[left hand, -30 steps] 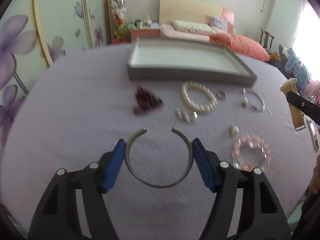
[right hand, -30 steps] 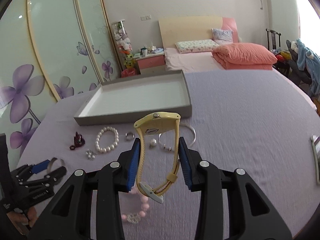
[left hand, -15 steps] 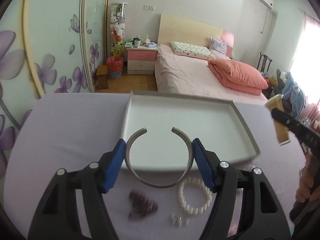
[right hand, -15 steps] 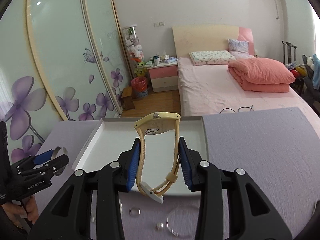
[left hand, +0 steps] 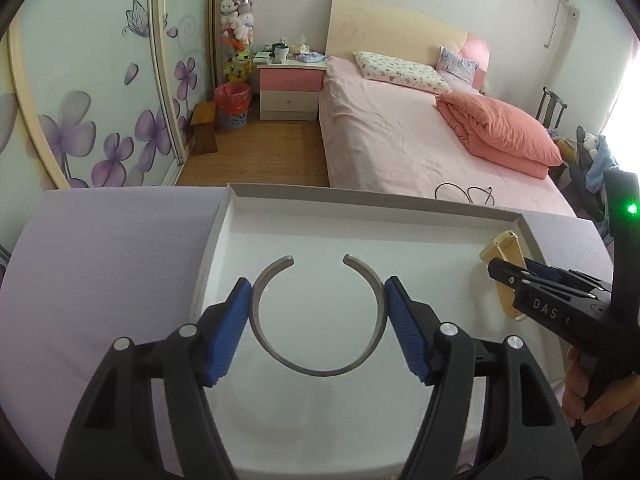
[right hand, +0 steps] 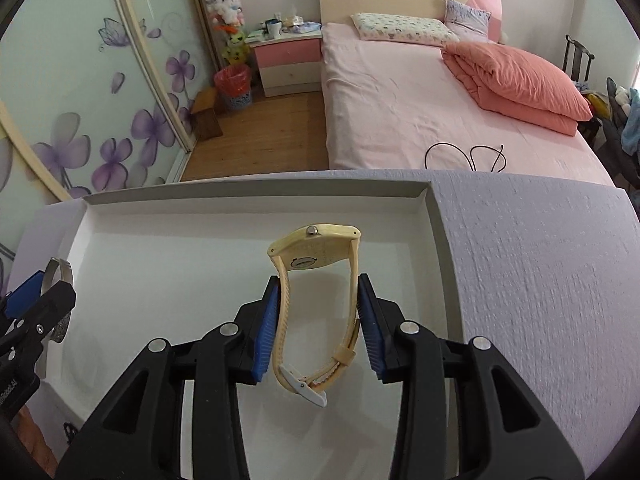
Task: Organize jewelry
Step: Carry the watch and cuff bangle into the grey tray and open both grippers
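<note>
Jewelry: a silver open cuff bangle point(left hand: 320, 320) is pinched across its width by the left gripper point(left hand: 318, 330) above the white floor of the tray point(left hand: 360, 216); a cream-yellow wristwatch point(right hand: 316, 300) sits between the blue pads of the right gripper point(right hand: 318, 330), also over the tray.
Right gripper: jaws have just been easing apart; both pads touch the strap, and the watch has not dropped.
Surface: lilac cloth-covered table point(right hand: 540, 280), the shallow grey-rimmed tray near its far edge.
Room: pink bed point(left hand: 400, 140) with a salmon quilt, pink nightstand point(left hand: 290, 88), sliding doors with purple flowers point(left hand: 80, 132), wooden floor.
Change: a second ago both grippers hung over loose pieces on the cloth, short of the tray; both are now above it, and those pieces are out of view.
Edges: low tray walls on all visible sides; the tray floor under both grippers is bare, with the two grippers side by side.
</note>
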### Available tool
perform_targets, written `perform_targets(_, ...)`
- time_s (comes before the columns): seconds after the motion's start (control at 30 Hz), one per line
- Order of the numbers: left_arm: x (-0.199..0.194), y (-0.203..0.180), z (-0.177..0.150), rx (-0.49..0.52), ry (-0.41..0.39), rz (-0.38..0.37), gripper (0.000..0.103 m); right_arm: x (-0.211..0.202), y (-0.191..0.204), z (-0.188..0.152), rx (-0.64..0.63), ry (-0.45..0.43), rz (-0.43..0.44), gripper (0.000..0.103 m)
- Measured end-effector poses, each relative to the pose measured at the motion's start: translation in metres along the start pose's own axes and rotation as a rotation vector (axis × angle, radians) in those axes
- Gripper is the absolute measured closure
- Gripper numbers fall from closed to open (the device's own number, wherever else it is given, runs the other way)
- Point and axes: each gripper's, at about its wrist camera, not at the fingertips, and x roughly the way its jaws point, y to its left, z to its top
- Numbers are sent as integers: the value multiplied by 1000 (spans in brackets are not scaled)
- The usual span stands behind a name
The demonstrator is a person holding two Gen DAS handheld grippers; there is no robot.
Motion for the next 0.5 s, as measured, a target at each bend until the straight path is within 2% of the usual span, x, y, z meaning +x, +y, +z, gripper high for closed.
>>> perform_targets(0.03,4,0,1,1,5,4,36,-1,0,-1,-6,-2,-7,57)
perform_targets(0.07,6,0,0,-4,8,3,36,-2,0,1,-7,-9,-6,46)
perform_targets(0.13,10,-1,-1,-4,15,6,36,-15,-5,-4,-2,-55,6,34)
perform_targets(0.4,24,0,0,-36,45,46,34,-48,-25,-21,8,-125,51,33)
perform_targets(0.5,7,8,0,-64,14,30,22,-67,-28,-32,-8,-166,52,33)
